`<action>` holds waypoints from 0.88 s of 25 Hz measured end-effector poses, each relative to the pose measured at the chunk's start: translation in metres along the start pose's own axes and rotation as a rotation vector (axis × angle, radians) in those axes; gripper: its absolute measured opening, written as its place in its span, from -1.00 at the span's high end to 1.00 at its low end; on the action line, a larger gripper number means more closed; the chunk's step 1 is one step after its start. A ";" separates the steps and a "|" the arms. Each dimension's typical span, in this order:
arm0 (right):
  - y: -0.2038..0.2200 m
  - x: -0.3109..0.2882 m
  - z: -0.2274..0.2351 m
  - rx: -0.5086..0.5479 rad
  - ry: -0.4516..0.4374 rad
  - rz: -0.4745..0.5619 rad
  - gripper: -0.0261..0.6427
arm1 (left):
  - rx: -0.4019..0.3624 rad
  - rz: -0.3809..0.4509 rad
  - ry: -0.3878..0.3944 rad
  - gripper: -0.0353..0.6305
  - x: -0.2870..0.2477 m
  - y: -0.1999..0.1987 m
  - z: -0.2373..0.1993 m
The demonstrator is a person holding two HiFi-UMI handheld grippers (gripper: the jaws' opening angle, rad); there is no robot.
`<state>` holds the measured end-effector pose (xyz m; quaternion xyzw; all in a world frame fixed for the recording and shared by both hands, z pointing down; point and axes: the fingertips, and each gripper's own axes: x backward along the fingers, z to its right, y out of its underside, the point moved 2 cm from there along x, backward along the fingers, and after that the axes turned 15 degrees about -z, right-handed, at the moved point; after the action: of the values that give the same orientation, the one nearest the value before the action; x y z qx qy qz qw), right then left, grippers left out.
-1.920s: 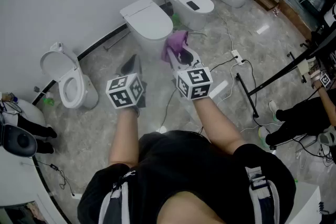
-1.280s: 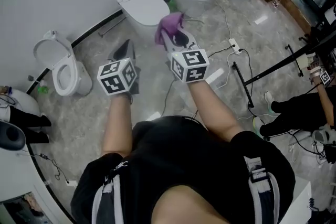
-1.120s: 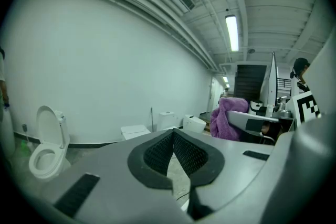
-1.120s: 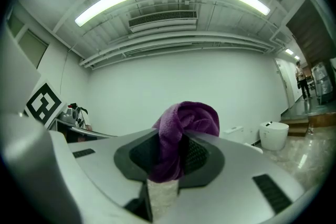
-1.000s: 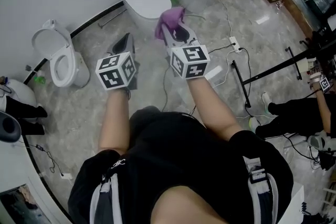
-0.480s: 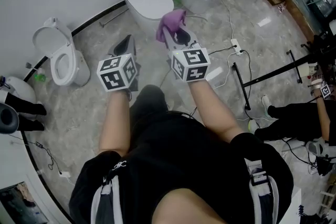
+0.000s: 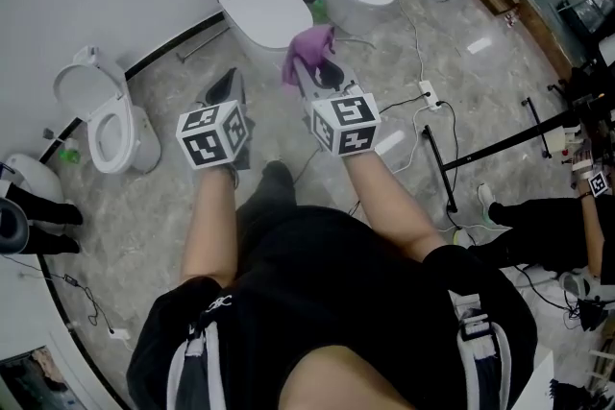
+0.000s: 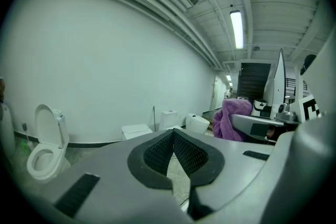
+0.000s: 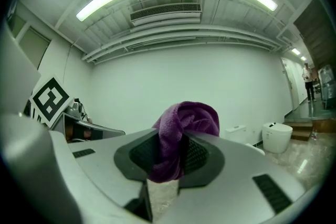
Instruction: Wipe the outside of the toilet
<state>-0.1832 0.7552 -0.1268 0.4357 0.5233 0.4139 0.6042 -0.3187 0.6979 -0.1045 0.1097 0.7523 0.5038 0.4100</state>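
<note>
You are stepping forward, a leg (image 7: pixel 274 182) swinging into view, right gripper (image 7: pixel 315 77) still clamping the cloth (image 7: pixel 309 45), left gripper (image 7: pixel 228 89) closed and empty, the toilet (image 7: pixel 261 10) standing ahead, unwiped.

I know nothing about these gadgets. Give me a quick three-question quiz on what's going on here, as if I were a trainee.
1. True or false: the left claw has its jaws wide apart.
2. In the head view, the toilet with its lid raised stands: A leftmost, B rightmost, C in the middle.
3. Fill in: the right claw is shut on a ____ cloth.
Key: 1 false; 2 A; 3 purple.
</note>
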 end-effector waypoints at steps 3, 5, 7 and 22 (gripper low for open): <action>-0.003 -0.025 0.015 -0.006 0.003 0.000 0.65 | -0.004 0.002 0.002 0.87 -0.023 -0.012 -0.008; -0.006 -0.047 0.023 -0.008 0.001 -0.005 0.65 | -0.009 -0.003 0.002 0.87 -0.041 -0.020 -0.018; -0.010 -0.070 0.029 -0.006 -0.003 -0.011 0.65 | -0.009 -0.007 -0.003 0.87 -0.058 -0.030 -0.031; -0.068 -0.296 0.079 0.010 -0.019 -0.073 0.65 | 0.053 -0.046 0.001 0.87 -0.214 -0.138 -0.178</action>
<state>-0.1345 0.4464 -0.1059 0.4233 0.5354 0.3847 0.6215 -0.2774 0.3902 -0.0857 0.1027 0.7679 0.4742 0.4182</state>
